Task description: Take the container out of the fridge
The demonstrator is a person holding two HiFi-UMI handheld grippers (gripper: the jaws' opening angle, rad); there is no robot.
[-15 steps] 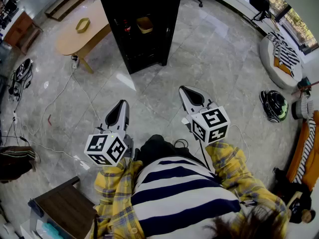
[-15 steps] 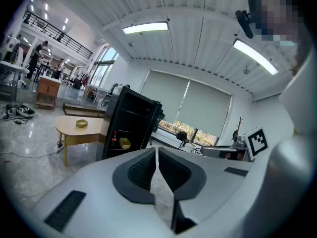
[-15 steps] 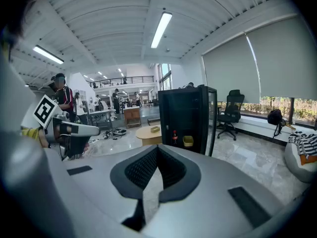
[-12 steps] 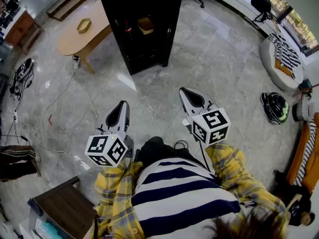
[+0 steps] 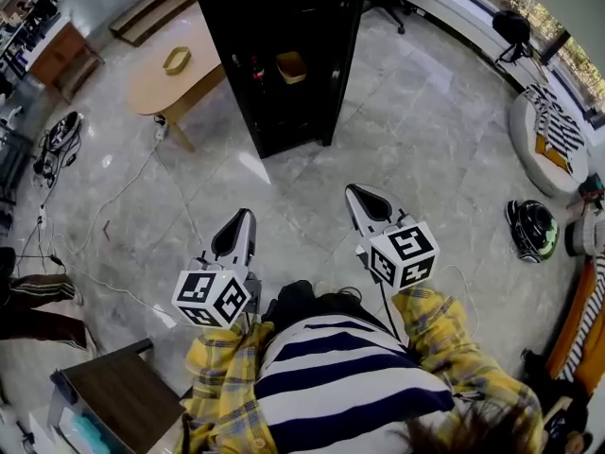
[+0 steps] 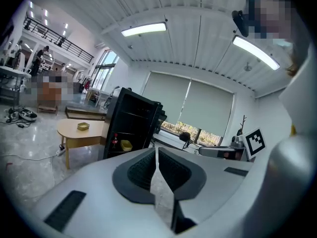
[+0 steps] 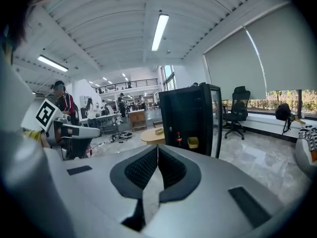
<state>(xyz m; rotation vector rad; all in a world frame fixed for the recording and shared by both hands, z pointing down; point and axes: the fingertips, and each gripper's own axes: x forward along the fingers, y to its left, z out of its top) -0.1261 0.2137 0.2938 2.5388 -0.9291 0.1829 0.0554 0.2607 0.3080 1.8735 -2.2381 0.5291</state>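
Observation:
A tall black fridge (image 5: 284,55) stands on the marble floor ahead of me. Inside it on a shelf sits a small yellow container (image 5: 291,66), next to a red-capped bottle (image 5: 257,67). Whether the fridge door stands open I cannot tell. The container also shows in the left gripper view (image 6: 126,145) and the right gripper view (image 7: 193,142). My left gripper (image 5: 244,216) and right gripper (image 5: 352,191) are held in front of my body, well short of the fridge. Both point toward it. Each is shut, with nothing between the jaws (image 6: 156,150) (image 7: 158,148).
A rounded wooden table (image 5: 151,88) with a yellow tray (image 5: 176,61) stands left of the fridge. Cables (image 5: 123,178) trail over the floor at left. A helmet (image 5: 531,230) lies at right, a dark side table (image 5: 118,391) at bottom left, an office chair (image 7: 238,110) beyond the fridge.
The fridge and table have drawn nearer and sit lower in the head view. Both grippers keep their pose and stay shut.

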